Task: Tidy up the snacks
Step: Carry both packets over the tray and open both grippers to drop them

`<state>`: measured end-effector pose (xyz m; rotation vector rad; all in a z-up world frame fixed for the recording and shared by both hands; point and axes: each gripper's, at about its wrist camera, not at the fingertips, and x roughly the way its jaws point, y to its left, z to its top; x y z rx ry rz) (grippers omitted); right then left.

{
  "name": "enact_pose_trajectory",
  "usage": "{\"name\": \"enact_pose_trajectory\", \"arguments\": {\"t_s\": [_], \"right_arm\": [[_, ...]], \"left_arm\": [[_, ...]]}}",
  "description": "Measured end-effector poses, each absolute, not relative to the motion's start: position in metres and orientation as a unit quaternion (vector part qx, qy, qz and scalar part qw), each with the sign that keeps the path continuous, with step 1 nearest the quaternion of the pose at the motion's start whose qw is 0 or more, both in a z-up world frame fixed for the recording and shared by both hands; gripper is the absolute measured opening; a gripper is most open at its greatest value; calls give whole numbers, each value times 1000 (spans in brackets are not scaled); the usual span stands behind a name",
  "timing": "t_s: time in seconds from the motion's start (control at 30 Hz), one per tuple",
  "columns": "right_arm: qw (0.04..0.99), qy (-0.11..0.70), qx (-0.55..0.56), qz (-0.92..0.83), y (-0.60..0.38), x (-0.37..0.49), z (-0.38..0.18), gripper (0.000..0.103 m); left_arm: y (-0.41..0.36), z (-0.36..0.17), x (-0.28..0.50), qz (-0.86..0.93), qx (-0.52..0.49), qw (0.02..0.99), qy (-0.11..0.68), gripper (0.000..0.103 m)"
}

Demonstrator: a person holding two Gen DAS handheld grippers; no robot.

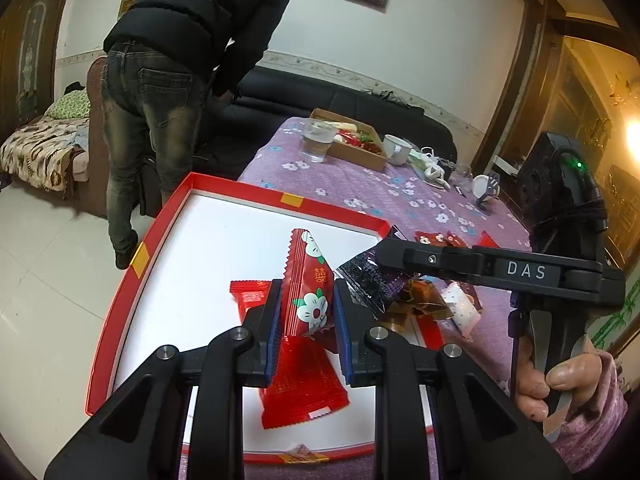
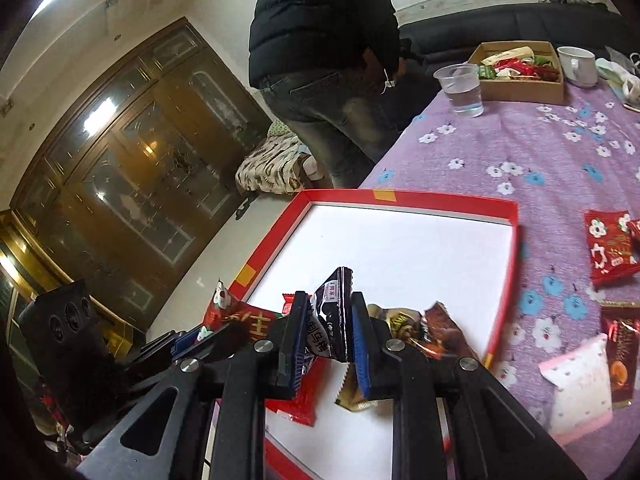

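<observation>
My left gripper [image 1: 306, 314] clamps a red flowered packet [image 1: 308, 284] above the red-rimmed tray [image 1: 120, 300], near side; my right gripper [image 2: 330, 334] pinches a black packet [image 2: 332, 320] just beside it. The tray's far half is bare white; loose snacks [image 2: 608, 252] lie right on the purple cloth [image 2: 520, 152]

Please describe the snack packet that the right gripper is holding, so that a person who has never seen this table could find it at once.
Find the large red-rimmed tray with a white floor, on the purple flowered tablecloth. Over its near end, the right gripper is shut on a small packet. This packet is black with white characters, while the wrappers beneath it are red or brown.
</observation>
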<state>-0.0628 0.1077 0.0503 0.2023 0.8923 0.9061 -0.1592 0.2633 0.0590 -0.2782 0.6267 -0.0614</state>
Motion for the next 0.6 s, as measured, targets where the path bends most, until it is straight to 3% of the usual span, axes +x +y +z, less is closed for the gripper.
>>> {"name": "enact_pose_trajectory", "arguments": {"t_s": [0.47,0.57,0.6], "right_arm": [[806,406,99,419,106,-60,53,24],[807,407,111,413,96,-57,54,24],[807,408,116,411,92,-56,53,24]], "left_arm": [[273,58,-155,-2,-154,936,316,23],[277,65,-160,14,-158,942,296,43],[278,67,-162,19,-158,944,289,55]]}}
